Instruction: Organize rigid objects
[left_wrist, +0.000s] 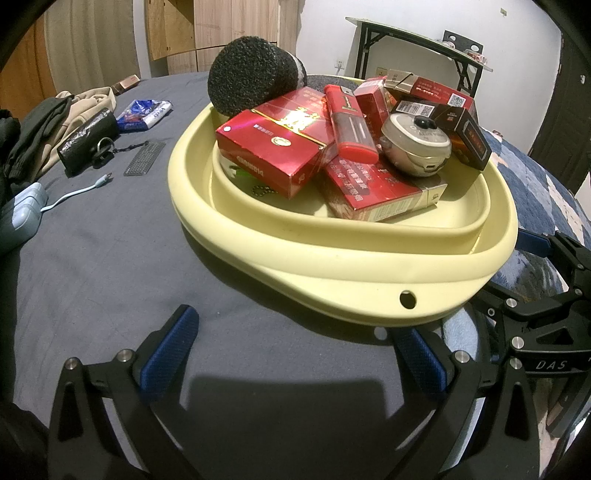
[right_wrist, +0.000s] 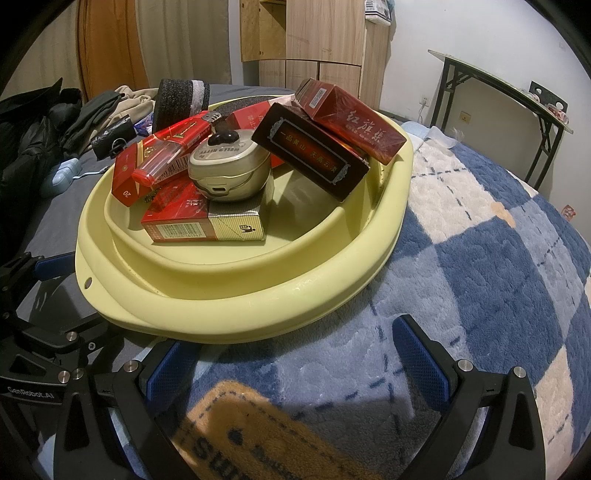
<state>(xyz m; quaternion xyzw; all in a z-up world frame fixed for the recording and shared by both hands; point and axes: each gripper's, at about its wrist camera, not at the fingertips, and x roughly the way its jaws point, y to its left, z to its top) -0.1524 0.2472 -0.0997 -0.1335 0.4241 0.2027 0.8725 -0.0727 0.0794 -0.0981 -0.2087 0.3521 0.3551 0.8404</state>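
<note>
Item: pale yellow collapsible plastic basin (left_wrist: 332, 258) on bed, heaped with red cardboard cigarette packs (left_wrist: 273, 147). Left hand-held gripper (left_wrist: 295, 354) and right hand-held gripper (right_wrist: 299, 358) agape, empty. Risk: nudged rim topples leaning top packs.

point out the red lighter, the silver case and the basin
lighter (left_wrist: 350, 123), left wrist view, middle of its body
case (right_wrist: 231, 168), right wrist view, its lid
basin (left_wrist: 332, 254), left wrist view, near rim
</note>
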